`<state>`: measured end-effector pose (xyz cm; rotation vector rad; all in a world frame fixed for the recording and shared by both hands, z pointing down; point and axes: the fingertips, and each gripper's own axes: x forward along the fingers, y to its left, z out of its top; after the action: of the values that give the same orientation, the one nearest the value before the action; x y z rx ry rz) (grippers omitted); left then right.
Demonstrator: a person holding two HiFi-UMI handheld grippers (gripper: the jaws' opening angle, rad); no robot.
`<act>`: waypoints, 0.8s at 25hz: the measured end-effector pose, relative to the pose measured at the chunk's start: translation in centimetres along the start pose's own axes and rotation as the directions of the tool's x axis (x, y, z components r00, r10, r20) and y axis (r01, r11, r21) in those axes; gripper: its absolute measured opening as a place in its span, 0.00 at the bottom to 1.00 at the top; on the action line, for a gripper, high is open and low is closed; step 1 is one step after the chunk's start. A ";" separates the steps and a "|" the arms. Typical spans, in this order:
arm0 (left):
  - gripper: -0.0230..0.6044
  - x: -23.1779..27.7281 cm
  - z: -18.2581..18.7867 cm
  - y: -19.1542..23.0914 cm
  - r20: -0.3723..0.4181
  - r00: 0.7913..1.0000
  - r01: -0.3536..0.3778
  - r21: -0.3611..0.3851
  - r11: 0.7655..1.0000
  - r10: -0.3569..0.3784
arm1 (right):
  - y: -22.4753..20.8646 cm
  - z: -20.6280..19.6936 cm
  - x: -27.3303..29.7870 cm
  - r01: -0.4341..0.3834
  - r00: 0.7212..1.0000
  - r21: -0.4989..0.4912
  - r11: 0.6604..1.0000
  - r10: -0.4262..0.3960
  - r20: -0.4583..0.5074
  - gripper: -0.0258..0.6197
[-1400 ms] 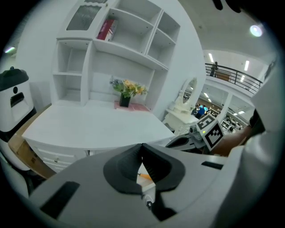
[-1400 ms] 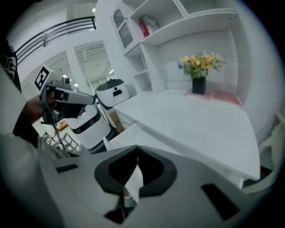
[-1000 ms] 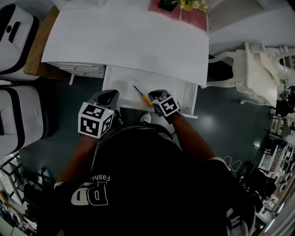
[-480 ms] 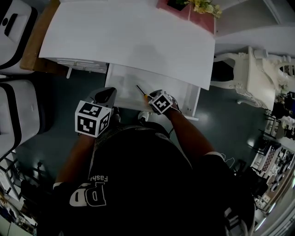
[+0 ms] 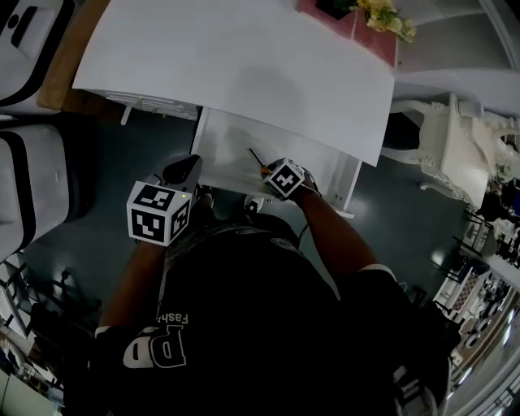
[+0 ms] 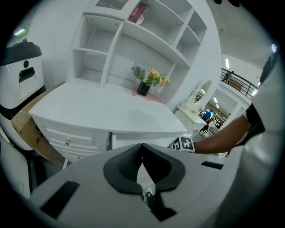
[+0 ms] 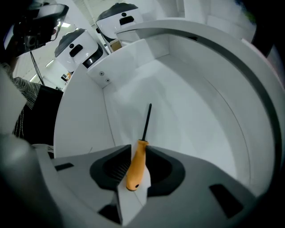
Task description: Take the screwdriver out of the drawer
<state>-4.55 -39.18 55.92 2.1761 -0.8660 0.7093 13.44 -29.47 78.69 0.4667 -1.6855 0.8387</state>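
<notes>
A screwdriver [image 5: 258,159] with an orange handle and black shaft lies on the floor of the open white drawer [image 5: 223,138] under the desk top [image 5: 236,65]. In the right gripper view the screwdriver [image 7: 137,164] points away from me across the drawer floor [image 7: 191,111]. My right gripper [image 7: 138,149] points steeply down over it. Its jaws have just been opening and now stand apart with the handle between them. In the head view the right gripper [image 5: 275,172] sits at the handle end. My left gripper [image 5: 183,168] hangs left of the drawer front. The left gripper [image 6: 142,146] is shut on nothing.
A white chair [image 5: 455,138] stands to the right of the desk. Flowers in a pot [image 5: 357,10] sit at the desk's back edge. White machines [image 5: 32,162] and a cardboard box [image 5: 61,73] are at the left. Small closed drawers [image 6: 67,141] are left of the open one.
My right gripper has sunk into the drawer and tipped downward over the orange handle. The left gripper has drifted a little left and lower, still shut.
</notes>
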 end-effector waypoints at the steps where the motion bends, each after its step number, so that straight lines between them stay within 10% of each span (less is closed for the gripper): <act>1: 0.06 -0.1 -0.1 0.2 0.000 1.000 -0.005 -0.007 1.000 0.005 | 0.0 0.1 0.1 -0.006 1.000 -0.001 1.000 0.006 -0.004 0.20; 20: 0.06 -1.1 -1.7 0.9 0.024 0.998 -0.057 -0.085 0.995 0.060 | -1.3 1.9 0.9 0.089 0.995 -0.249 0.964 -0.097 -0.020 0.22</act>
<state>-6.27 -37.99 56.51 2.0965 -0.9597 0.6618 12.77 -31.62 79.72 0.3550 -1.6976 0.5544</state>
